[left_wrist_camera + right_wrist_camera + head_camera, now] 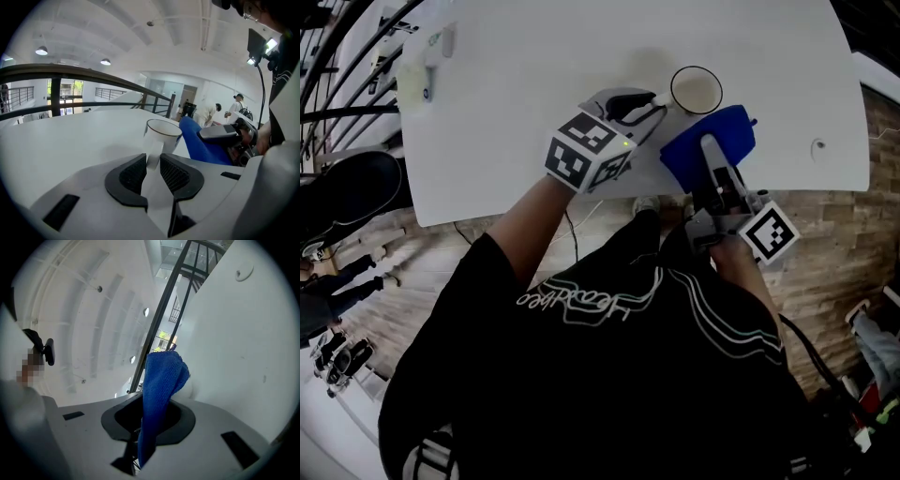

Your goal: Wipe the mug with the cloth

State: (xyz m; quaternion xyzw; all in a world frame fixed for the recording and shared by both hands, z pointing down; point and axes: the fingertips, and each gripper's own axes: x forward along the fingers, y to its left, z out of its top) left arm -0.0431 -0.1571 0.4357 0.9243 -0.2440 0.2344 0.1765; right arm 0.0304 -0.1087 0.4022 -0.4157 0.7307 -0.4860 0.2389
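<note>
Two grippers at work over the near side of a white table.

Left: bare forearm runs out of a black sleeve, up and to the right across the table edge. The left gripper tilts nose-down toward the tabletop, its marker cube on top. In the left gripper view the jaws are clamped on the handle of the mug, pads flush against both its sides. The mug is white with a dark rim, and it stands upright on the table, mouth open to the ceiling.

Right: hand held close to the body, at the table's near edge. The right gripper points level and is rolled onto its side; in its own view the tabletop stands like a wall at the right. Its jaws pinch a blue cloth, which stands out past the fingertips in a folded bunch.

In the head view the cloth lies just beside the mug, on the person's side of it. Contact between the two cannot be made out.
</note>
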